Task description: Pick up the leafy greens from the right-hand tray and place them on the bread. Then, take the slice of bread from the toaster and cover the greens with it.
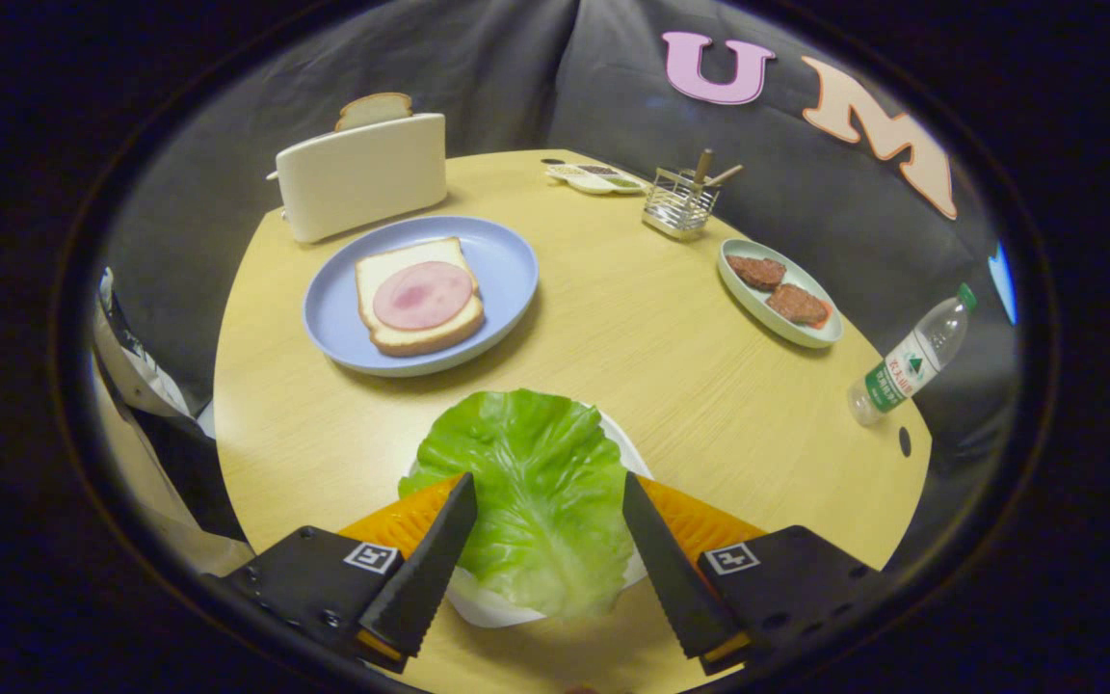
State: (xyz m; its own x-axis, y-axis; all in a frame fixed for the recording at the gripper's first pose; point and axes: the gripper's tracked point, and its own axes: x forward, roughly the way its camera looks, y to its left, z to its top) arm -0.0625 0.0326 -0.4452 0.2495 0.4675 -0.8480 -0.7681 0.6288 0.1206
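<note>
Gripper [548, 487] tilted down toward the desk [671, 366], jaws spread wide, one finger on each side of the greens [526, 482]; contact with the leaf cannot be told. Greens lie on a white tray [488, 607] between the fingers. Beyond them: blue plate [507, 260] with bread [401, 337] topped by ham [422, 294]. Behind the plate, toaster [362, 178] with a slice [374, 109] standing in its slot.

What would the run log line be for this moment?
phase: reaching for greens | gripper: open, fingers astride lettuce leaf on white tray | bread with ham: uncovered | toaster slice: in toaster
</note>
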